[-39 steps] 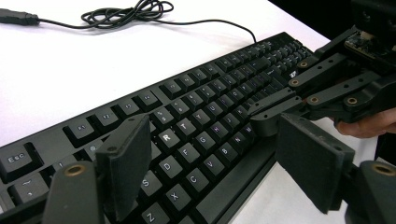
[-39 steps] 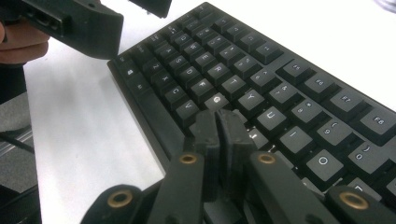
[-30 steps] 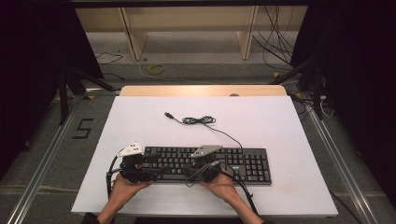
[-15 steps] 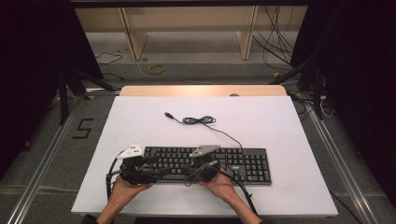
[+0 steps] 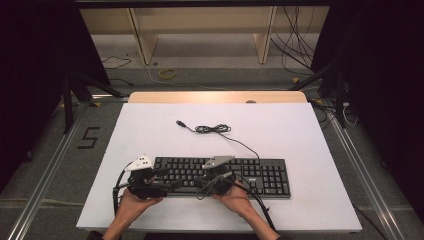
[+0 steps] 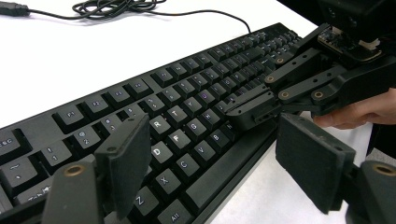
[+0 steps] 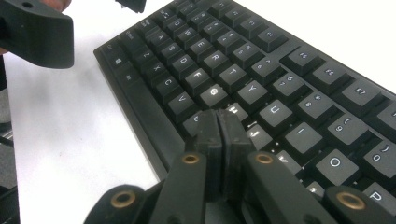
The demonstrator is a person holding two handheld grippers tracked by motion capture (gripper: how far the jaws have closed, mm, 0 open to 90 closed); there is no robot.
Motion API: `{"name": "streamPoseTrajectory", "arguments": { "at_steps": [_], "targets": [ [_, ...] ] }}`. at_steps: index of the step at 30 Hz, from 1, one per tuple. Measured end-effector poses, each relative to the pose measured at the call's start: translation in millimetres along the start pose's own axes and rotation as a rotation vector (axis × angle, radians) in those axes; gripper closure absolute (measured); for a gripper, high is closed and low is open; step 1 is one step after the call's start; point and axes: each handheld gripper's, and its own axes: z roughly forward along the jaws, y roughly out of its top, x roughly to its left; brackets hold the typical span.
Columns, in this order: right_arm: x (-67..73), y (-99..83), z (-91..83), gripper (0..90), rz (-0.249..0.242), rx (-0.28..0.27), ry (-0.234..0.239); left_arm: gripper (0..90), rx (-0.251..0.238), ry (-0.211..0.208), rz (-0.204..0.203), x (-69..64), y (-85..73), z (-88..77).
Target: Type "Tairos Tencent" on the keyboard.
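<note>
Nothing has shifted since the earlier frames. Right gripper (image 7: 218, 122), jaws pressed together, rests its tip on the black keyboard (image 5: 260, 175) around H, near the table's front edge. Left gripper (image 6: 224, 154) hangs wide over the left keys. Typing looks barely underway.

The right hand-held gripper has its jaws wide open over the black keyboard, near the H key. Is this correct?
Not quite. The right hand-held gripper is over the black keyboard near the H key, but its jaws are shut, pads pressed together with nothing between them, as the right gripper view shows.
</note>
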Motion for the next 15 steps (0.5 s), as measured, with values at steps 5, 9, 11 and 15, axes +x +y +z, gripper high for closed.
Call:
{"name": "streamPoseTrajectory", "arguments": {
  "at_steps": [5, 9, 11, 15],
  "targets": [
    [-0.1, -0.2, 0.3, 90.0, 0.0, 0.0, -0.004, 26.4, 0.002, -0.001, 0.002, -0.2, -0.1, 0.6],
    [0.6, -0.9, 1.7, 90.0, 0.002, 0.016, -0.01, 26.4, 0.005, 0.002, 0.004, 0.5, -0.2, 0.5],
    [0.8, -2.1, 3.1, 90.0, -0.004, 0.009, -0.009, 26.4, 0.006, 0.0, 0.003, 0.7, -0.2, 0.6],
    [3.4, -1.3, 3.0, 90.0, -0.016, 0.017, -0.022, 26.4, 0.007, 0.002, 0.005, 0.6, -0.4, 0.9]
  ]
}}
